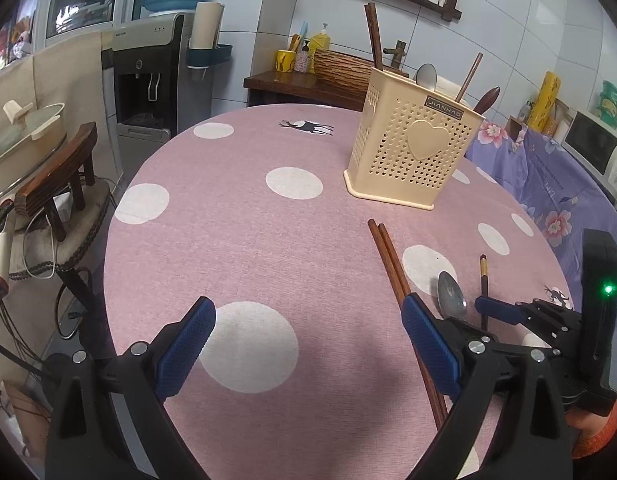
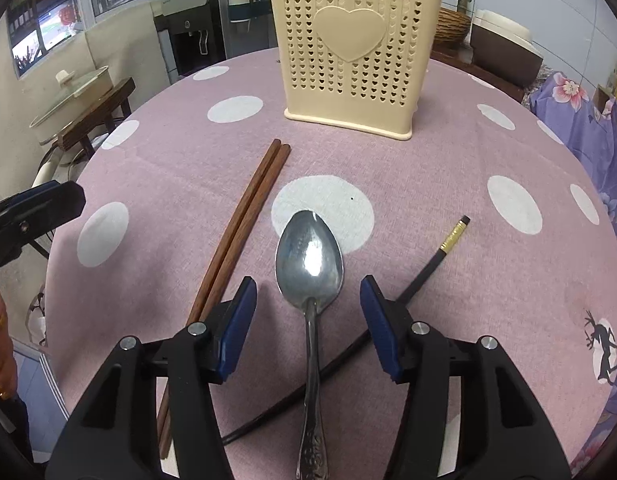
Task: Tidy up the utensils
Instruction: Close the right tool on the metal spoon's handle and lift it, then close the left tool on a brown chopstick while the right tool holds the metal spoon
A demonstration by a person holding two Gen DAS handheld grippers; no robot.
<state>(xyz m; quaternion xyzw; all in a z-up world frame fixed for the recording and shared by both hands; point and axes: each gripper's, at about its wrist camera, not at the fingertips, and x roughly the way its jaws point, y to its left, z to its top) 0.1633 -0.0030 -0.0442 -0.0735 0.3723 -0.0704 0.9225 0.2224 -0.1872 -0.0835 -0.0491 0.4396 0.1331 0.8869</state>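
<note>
Currently my right gripper [image 2: 308, 308] straddles the spoon [image 2: 309, 258], jaws half-open, untouching (aligned for pickup). Left gripper [image 1: 308, 344] waits wide, empty.

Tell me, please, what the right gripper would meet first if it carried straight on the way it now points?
Most likely the metal spoon: its handle runs between the open fingers of the right gripper, bowl just ahead, untouched by the pads. Beyond it lies bare tablecloth, then the cream utensil holder. Depth is hard to judge here.

The right tool [image 2: 308, 308] stood open astride a shiny metal spoon [image 2: 310, 258], pads clear of it. Paired brown wooden chopsticks [image 2: 244, 224] lay left; a cream perforated plastic holder [image 2: 352, 64] stood beyond on the table [image 2: 448, 280].
</note>
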